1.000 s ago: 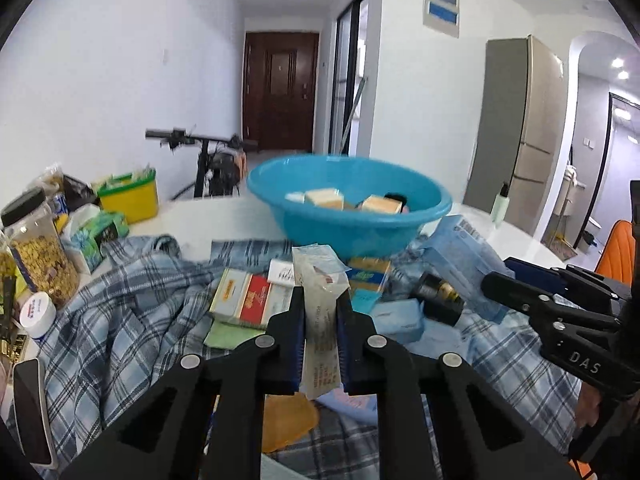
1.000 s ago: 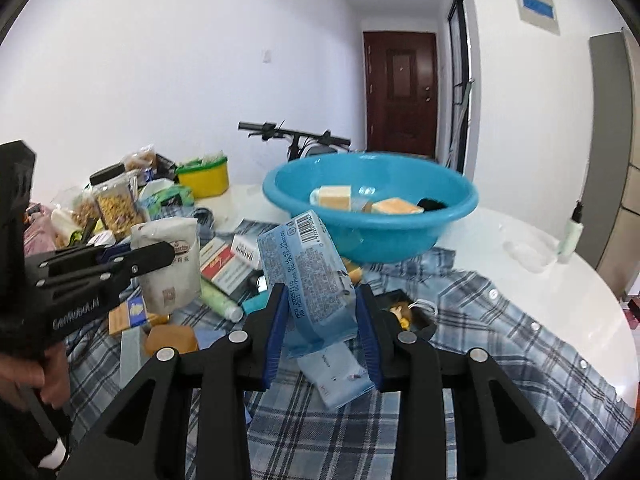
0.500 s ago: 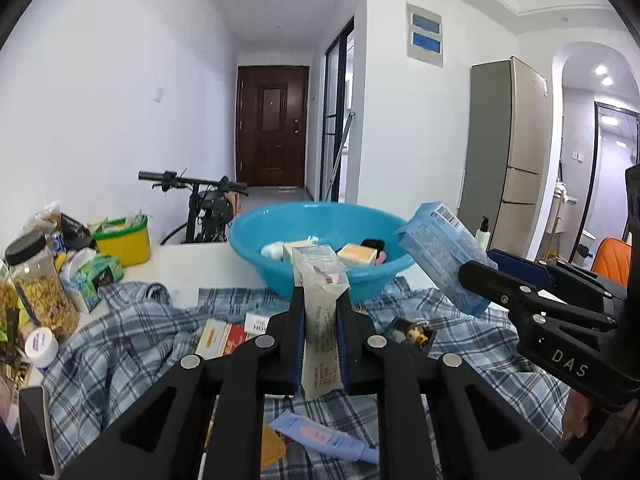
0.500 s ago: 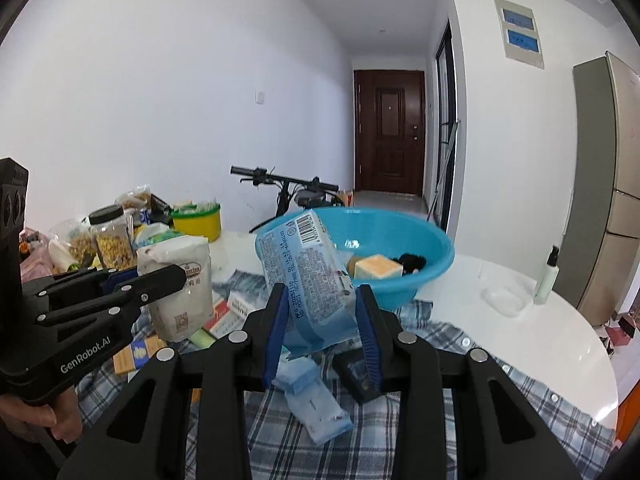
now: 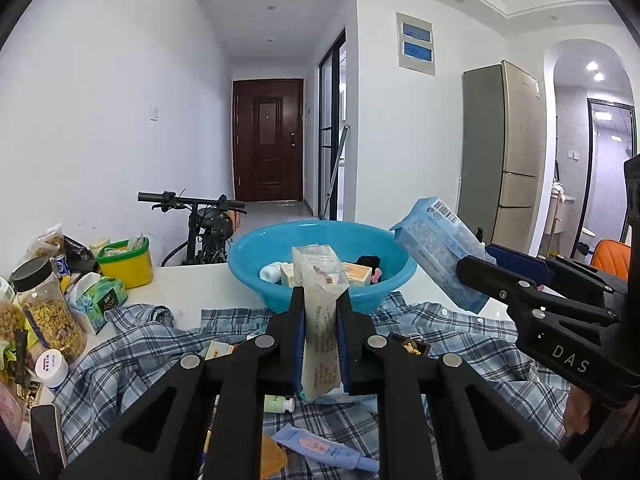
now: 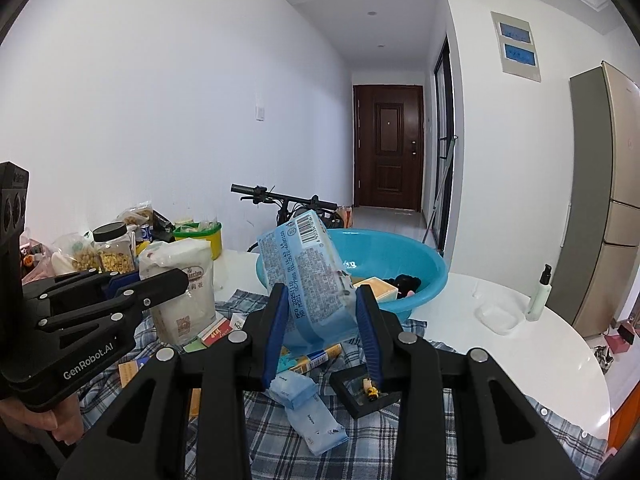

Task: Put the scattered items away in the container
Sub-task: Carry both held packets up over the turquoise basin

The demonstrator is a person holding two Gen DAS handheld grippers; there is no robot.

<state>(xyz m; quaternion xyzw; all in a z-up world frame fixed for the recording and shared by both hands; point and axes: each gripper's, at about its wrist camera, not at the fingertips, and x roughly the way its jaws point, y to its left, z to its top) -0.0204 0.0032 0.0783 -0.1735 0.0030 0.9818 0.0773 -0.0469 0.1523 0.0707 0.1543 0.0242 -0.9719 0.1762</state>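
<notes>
A pale cream packet (image 5: 322, 320) with small brownish print is clamped between the blue pads (image 5: 298, 344) of the black left gripper (image 5: 322, 312). A light blue packet (image 6: 316, 284), covered in dark fine print and a black-and-white barcode, is gripped between the blue pads (image 6: 274, 328) of the black right gripper (image 6: 320, 308). Beyond both grippers a bright turquoise basin (image 5: 256, 272) is seen, with tan, white and black items inside. Beneath the grippers a blue-and-white plaid cloth (image 5: 132, 344) is spread over a white table (image 6: 560, 344). To the left gripper's left, a yellow tub (image 5: 126, 266) with a green rim is seen.
</notes>
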